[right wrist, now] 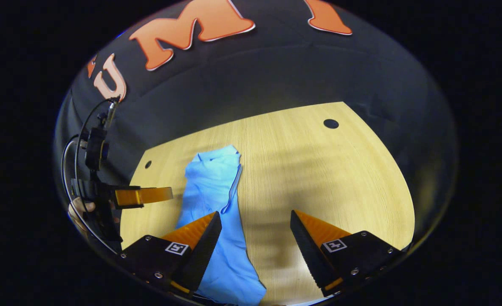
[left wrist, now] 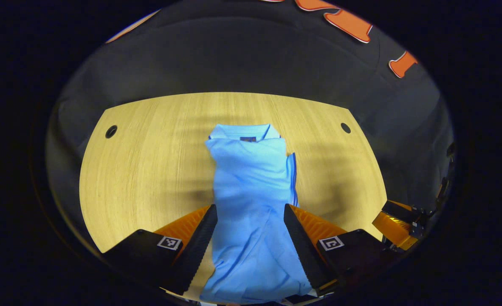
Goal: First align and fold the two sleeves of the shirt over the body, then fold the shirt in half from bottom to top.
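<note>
A light blue shirt [left wrist: 251,182] lies lengthwise on the wooden table [left wrist: 149,170], collar at the far end, with its sleeves folded in over the body as a narrow strip. My left gripper [left wrist: 250,207] stands open over the shirt's near end, one finger on each side of the cloth. In the right gripper view the shirt [right wrist: 212,187] runs along the left. My right gripper [right wrist: 255,213] is open, its left finger over the shirt's right edge and the gap over bare table [right wrist: 319,170]. Neither pair of fingers presses on the cloth.
The right gripper [left wrist: 399,225] shows at the right edge of the left gripper view. The left gripper [right wrist: 142,195], held by a hand [right wrist: 79,210], shows at the left of the right gripper view. Round cable holes [left wrist: 111,131] [left wrist: 345,127] mark the table's far corners.
</note>
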The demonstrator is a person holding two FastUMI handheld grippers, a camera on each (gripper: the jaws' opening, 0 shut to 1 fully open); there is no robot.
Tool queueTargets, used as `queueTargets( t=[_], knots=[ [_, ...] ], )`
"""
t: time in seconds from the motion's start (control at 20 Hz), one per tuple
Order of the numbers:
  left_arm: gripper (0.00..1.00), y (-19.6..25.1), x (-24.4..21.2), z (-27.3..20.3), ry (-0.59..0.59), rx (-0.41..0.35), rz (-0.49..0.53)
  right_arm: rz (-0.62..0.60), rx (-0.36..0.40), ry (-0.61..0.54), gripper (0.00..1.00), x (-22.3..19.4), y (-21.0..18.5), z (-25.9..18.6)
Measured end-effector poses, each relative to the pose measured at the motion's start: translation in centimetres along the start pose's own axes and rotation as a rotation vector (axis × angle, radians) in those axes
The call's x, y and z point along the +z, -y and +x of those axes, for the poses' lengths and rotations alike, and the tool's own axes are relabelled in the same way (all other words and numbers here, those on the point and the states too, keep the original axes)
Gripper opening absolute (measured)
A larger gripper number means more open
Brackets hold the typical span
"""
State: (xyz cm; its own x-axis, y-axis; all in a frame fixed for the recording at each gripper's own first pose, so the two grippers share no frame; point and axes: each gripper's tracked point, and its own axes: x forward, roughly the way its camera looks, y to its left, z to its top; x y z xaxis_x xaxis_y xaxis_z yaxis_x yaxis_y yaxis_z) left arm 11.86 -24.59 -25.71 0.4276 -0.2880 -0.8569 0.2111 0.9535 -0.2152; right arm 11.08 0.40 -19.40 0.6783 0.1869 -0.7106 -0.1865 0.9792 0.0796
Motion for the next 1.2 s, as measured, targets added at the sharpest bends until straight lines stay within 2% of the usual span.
queueTargets(
  t=[0.2, 0.45, 0.75, 1.2],
  knots=[
    [1.0, -3.0, -5.1, -1.0, -0.054, 0.017, -0.024, -0.055, -0.006, -0.108, 0.99, -4.6, -1.6, 0.2],
    [1.0, -4.8, -12.3, -2.1, -0.139, 0.031, 0.009, -0.117, -0.015, -0.243, 0.99, -11.4, -2.9, -0.2],
    [1.0, -6.3, -21.4, -3.3, -0.263, 0.046, -0.014, -0.154, -0.042, -0.418, 0.99, -19.2, -2.5, -2.0],
    [1.0, -7.7, -26.9, -4.2, -0.362, 0.124, -0.019, -0.141, -0.085, -0.588, 0.99, -28.3, -2.0, -4.3]
  ],
)
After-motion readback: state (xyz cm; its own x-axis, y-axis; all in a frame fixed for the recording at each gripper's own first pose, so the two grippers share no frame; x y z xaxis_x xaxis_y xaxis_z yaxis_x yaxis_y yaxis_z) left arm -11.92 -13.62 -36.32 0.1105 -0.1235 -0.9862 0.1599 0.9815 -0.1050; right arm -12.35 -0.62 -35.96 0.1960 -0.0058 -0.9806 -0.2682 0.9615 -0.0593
